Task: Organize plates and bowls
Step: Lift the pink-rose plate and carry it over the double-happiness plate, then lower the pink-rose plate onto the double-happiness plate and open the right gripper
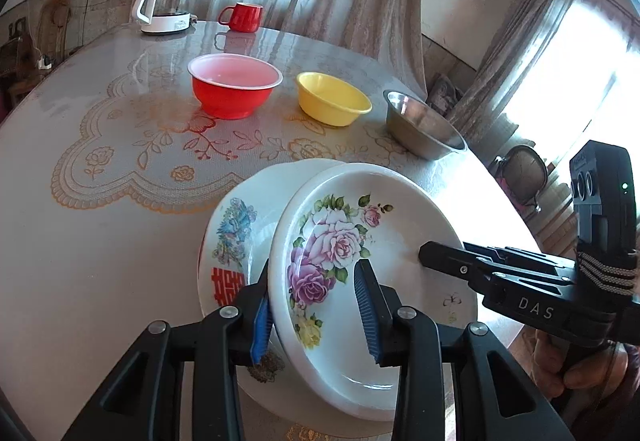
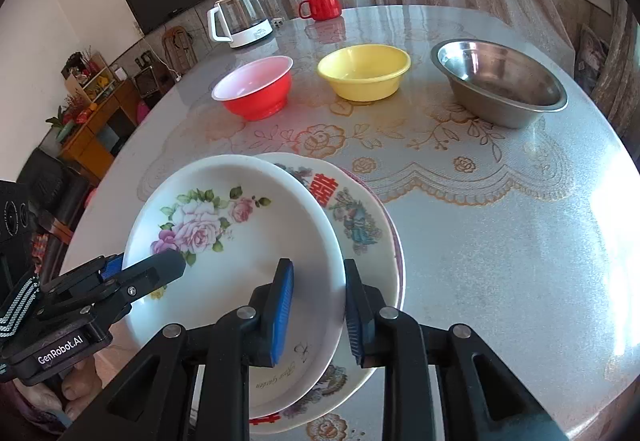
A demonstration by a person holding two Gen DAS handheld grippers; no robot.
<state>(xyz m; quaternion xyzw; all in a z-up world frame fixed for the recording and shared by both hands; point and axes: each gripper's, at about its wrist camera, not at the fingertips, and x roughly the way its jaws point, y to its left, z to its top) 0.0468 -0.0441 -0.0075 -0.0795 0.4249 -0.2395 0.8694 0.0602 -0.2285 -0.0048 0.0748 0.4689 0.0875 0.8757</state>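
A white rose-patterned plate (image 1: 360, 241) (image 2: 232, 241) lies tilted on top of a white plate with a red character and blue birds (image 1: 228, 237) (image 2: 356, 217). My left gripper (image 1: 316, 315) has its fingers either side of the rose plate's near-left rim, with a gap at the inner pad. My right gripper (image 2: 318, 311) straddles the rose plate's right rim the same way. Each gripper shows in the other's view, the right (image 1: 444, 257) and the left (image 2: 160, 269). A red bowl (image 1: 234, 85) (image 2: 256, 87), a yellow bowl (image 1: 332, 99) (image 2: 364, 71) and a steel bowl (image 1: 420, 129) (image 2: 500, 81) stand in a row behind.
The round table (image 1: 100, 241) (image 2: 520, 241) has a lace-pattern cover. A white kettle (image 1: 166, 3) (image 2: 240, 21) and a red mug (image 1: 242, 17) (image 2: 322, 5) stand at the far edge. The plates lie near the table's front edge. Curtains hang behind.
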